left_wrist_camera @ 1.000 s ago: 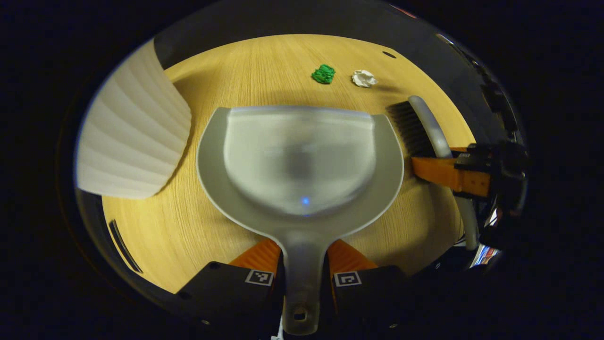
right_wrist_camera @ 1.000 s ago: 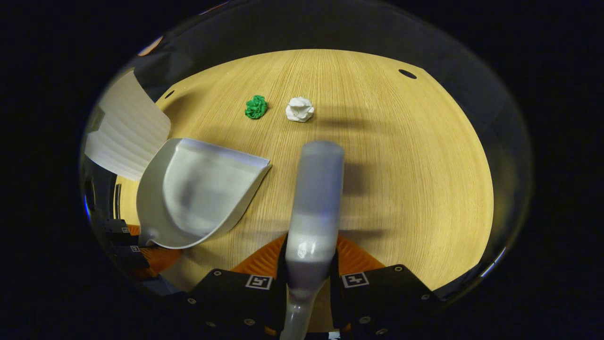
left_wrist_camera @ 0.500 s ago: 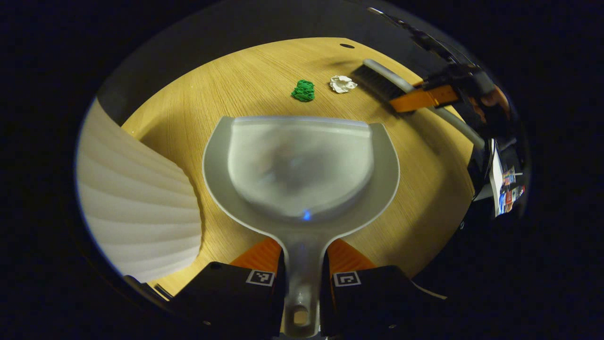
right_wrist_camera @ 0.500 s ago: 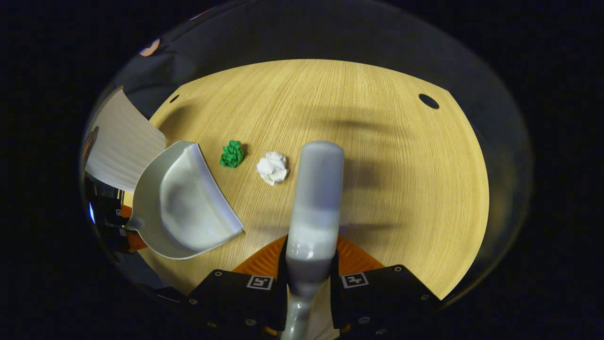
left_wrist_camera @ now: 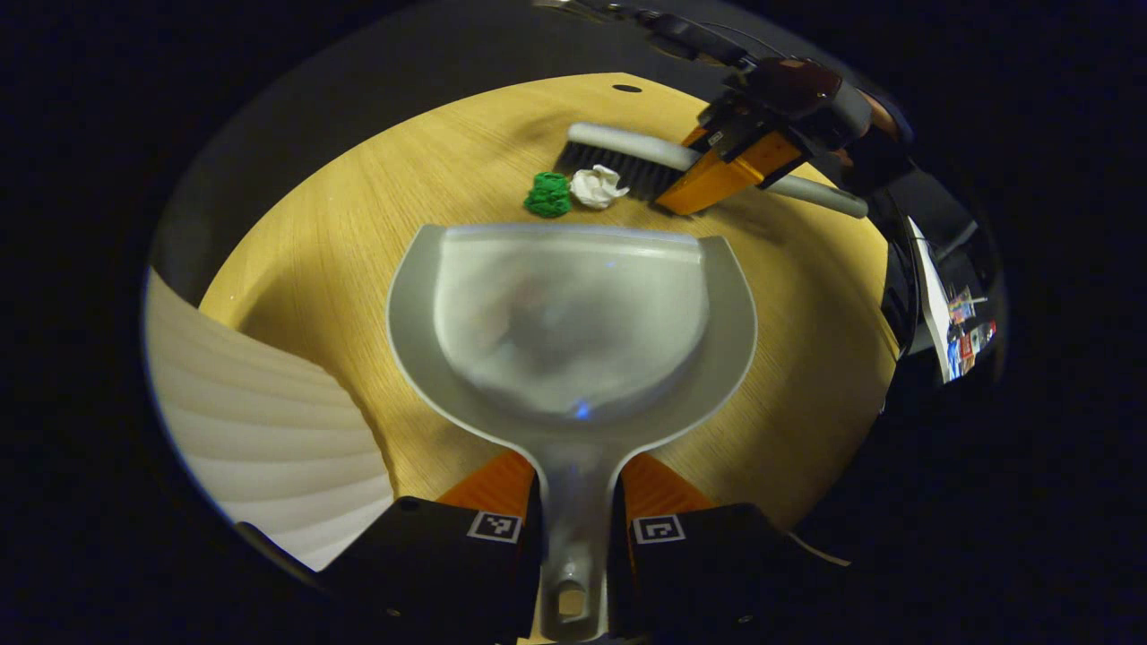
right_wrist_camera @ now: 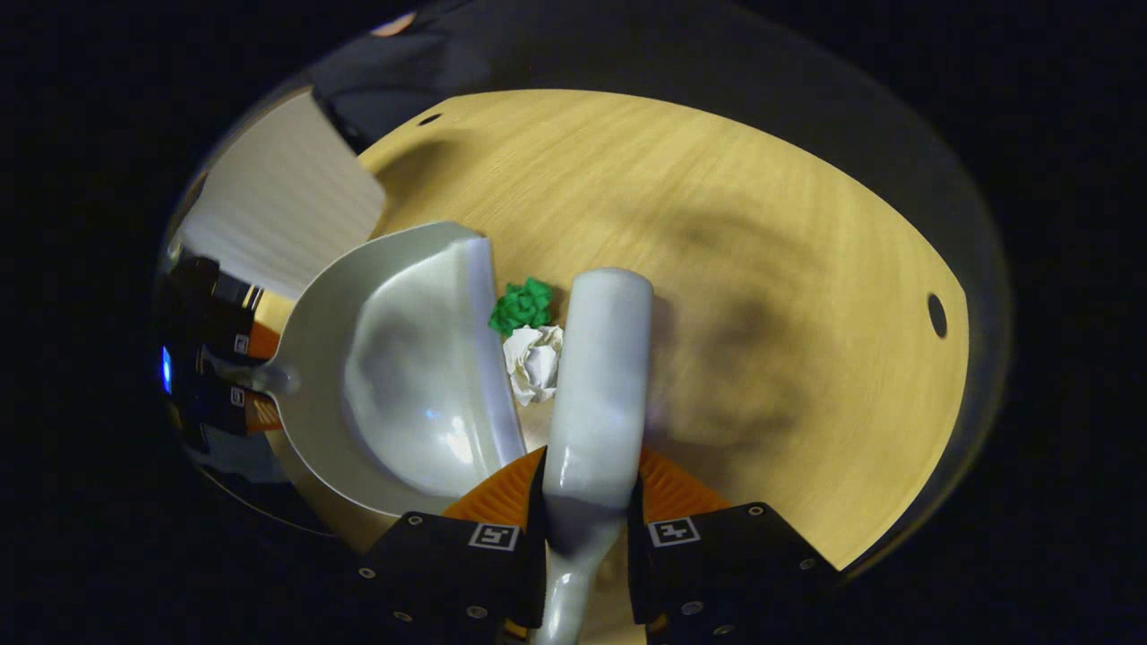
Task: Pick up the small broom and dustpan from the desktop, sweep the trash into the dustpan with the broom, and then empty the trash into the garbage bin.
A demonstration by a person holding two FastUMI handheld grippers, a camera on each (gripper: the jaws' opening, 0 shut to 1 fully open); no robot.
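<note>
My left gripper (left_wrist_camera: 573,488) is shut on the handle of the grey dustpan (left_wrist_camera: 570,313), whose front lip lies on the wooden desktop (left_wrist_camera: 340,233). Just past the lip sit a green paper wad (left_wrist_camera: 547,194) and a white paper wad (left_wrist_camera: 598,186), side by side. The small broom (left_wrist_camera: 627,159) stands behind them, bristles touching the white wad, held by the right gripper (left_wrist_camera: 717,170). In the right gripper view my right gripper (right_wrist_camera: 587,488) is shut on the broom (right_wrist_camera: 596,376); the white wad (right_wrist_camera: 534,359) and green wad (right_wrist_camera: 521,305) lie between the broom and the dustpan (right_wrist_camera: 403,358).
A white ribbed garbage bin (left_wrist_camera: 269,421) stands at the left of the dustpan, also seen as the bin (right_wrist_camera: 287,202) beyond the pan. A small hole (right_wrist_camera: 937,314) marks the desktop at the right. A person's hand (left_wrist_camera: 797,85) holds the right gripper.
The broom has swung round behind the two wads and pushed them close to the dustpan's lip. The dustpan has stayed nearly still; the wads now sit closer together.
</note>
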